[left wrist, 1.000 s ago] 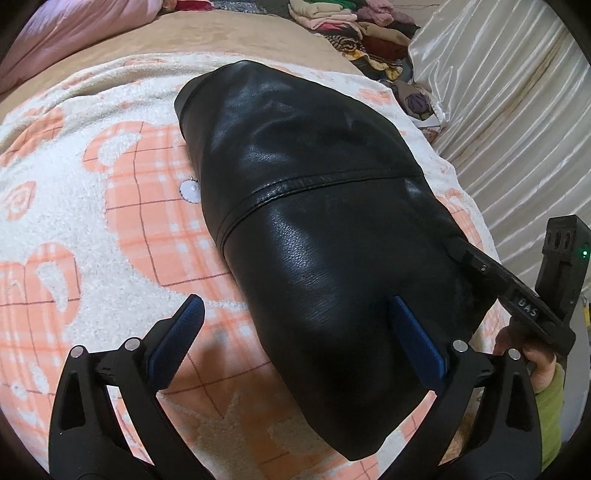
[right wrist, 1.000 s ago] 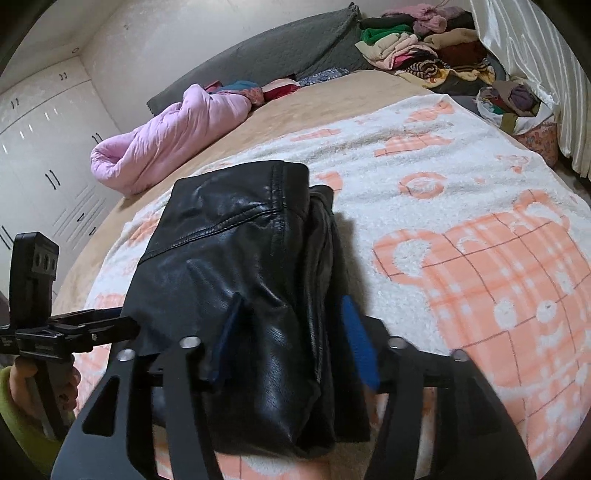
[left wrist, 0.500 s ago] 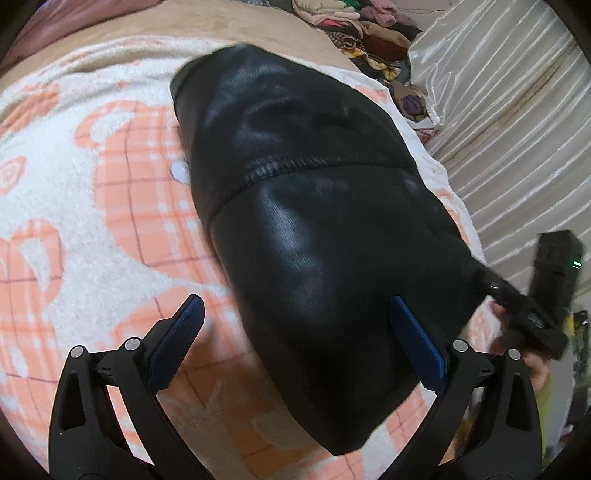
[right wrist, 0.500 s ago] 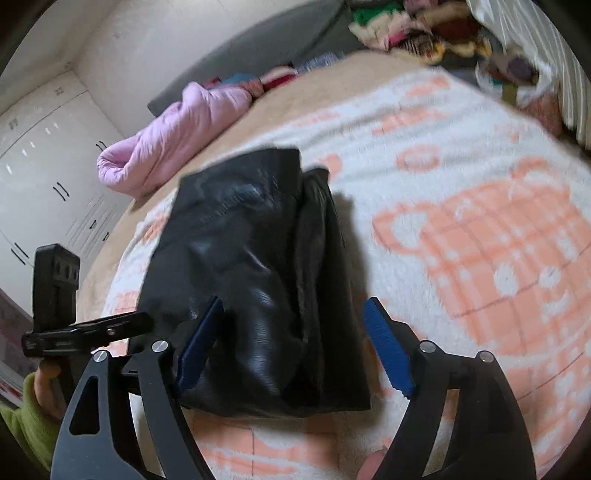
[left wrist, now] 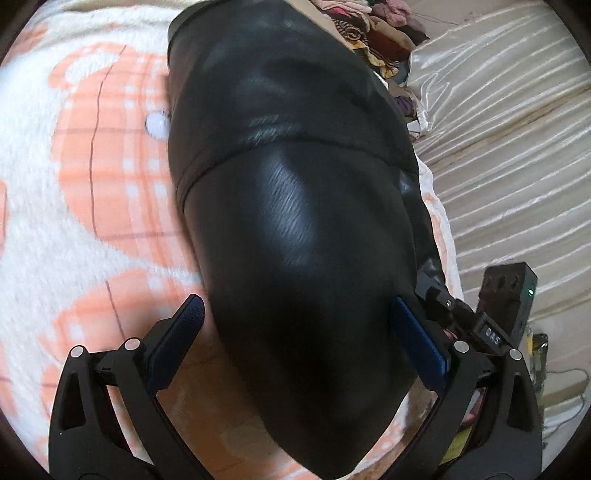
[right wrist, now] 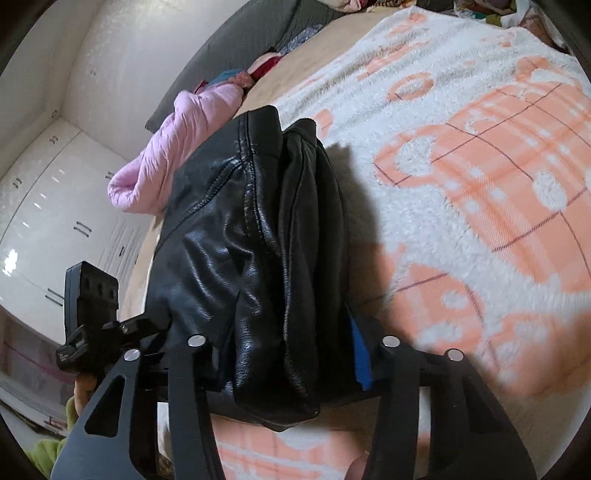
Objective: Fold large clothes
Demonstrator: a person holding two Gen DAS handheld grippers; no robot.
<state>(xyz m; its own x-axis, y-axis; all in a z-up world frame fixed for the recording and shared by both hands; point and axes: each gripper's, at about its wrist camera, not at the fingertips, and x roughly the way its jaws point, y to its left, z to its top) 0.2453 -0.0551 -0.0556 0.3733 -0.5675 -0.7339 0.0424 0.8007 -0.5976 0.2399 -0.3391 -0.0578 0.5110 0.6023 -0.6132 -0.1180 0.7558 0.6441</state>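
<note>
A folded black leather jacket [left wrist: 295, 221] lies on a white and orange fleece blanket [left wrist: 92, 184]. My left gripper [left wrist: 303, 339] is open, its blue pads either side of the jacket's near end. In the right wrist view the jacket [right wrist: 251, 258] shows stacked folded layers. My right gripper [right wrist: 288, 369] straddles the jacket's near end; the layers fill the gap between its fingers, and the left pad is hidden behind the leather. The right gripper also shows in the left wrist view [left wrist: 491, 325], at the jacket's right edge. The left gripper shows in the right wrist view [right wrist: 92, 325].
A pink quilt [right wrist: 177, 147] lies behind the jacket beside a grey headboard [right wrist: 240, 48]. White wardrobe doors [right wrist: 48, 229] stand on the left. A pile of clothes [left wrist: 373, 26] and a cream satin curtain [left wrist: 509, 147] are at the bed's far side.
Both grippers have moved in closer over the jacket's ends. The right gripper, open half a second ago, now has its fingers closer together around the folded layers.
</note>
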